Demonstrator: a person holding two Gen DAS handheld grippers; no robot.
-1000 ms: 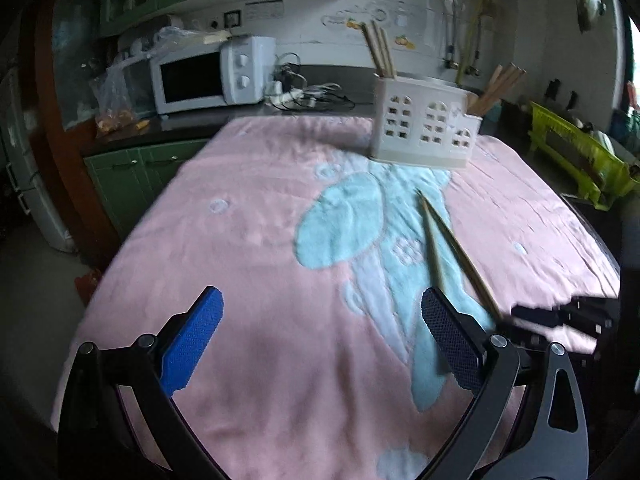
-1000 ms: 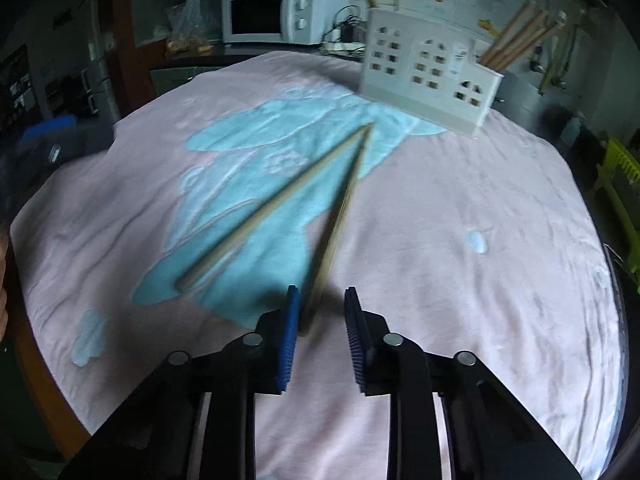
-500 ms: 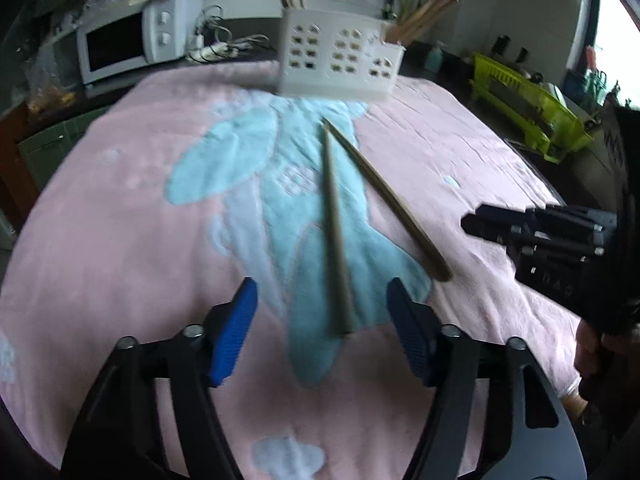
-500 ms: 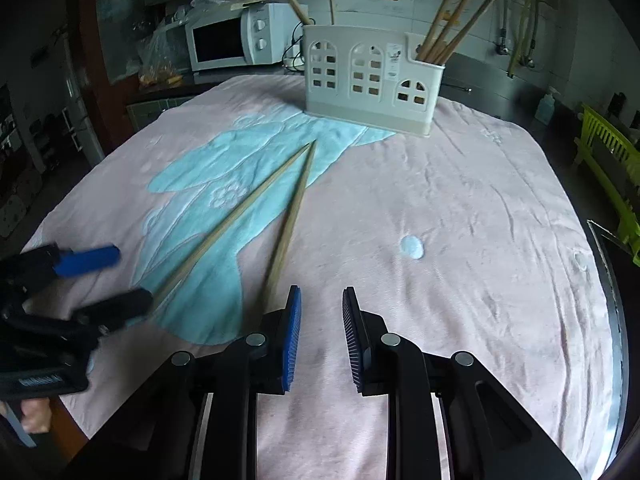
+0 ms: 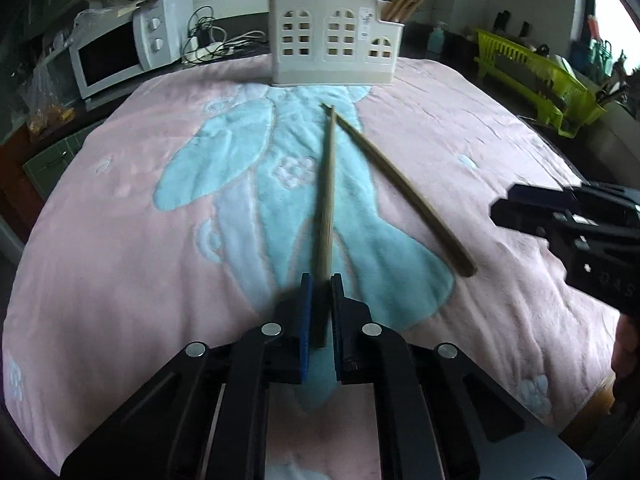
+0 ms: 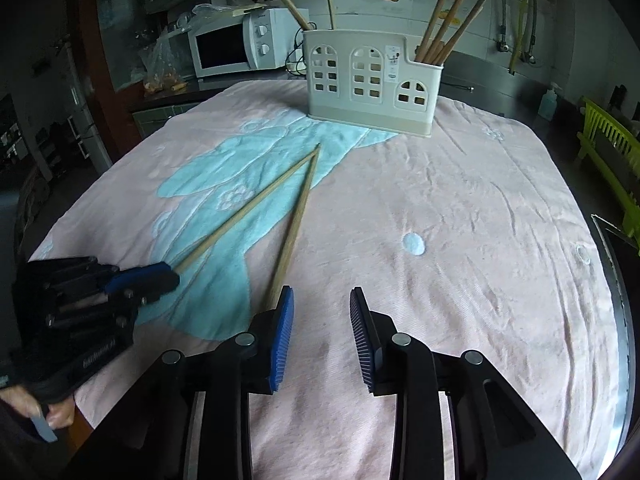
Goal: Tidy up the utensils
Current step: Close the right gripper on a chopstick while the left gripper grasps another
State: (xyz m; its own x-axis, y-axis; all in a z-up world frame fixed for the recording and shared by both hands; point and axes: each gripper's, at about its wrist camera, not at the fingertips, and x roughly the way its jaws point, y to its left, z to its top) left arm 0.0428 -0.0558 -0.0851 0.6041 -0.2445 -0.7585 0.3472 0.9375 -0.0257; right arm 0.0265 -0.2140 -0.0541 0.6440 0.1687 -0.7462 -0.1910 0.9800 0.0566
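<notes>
Two long wooden chopsticks lie in a V on the pink and blue towel (image 5: 120, 240). My left gripper (image 5: 319, 284) is shut on the near end of the left chopstick (image 5: 327, 196); in the right wrist view it (image 6: 160, 276) holds that same stick (image 6: 248, 210). The other chopstick (image 5: 404, 192) lies free; in the right wrist view its (image 6: 294, 224) near end reaches the left finger of my open, empty right gripper (image 6: 320, 300). A white utensil holder (image 5: 332, 46) with several wooden sticks stands at the far edge, also in the right wrist view (image 6: 370, 84).
A white microwave (image 5: 120, 56) and cables sit behind the towel at the left. A lime green dish rack (image 5: 536, 80) stands off the right side. My right gripper shows at the right of the left wrist view (image 5: 504, 204).
My left gripper moved in over the left chopstick's near end and shut on it. My right gripper opened wider and shifted a little right of the other chopstick.
</notes>
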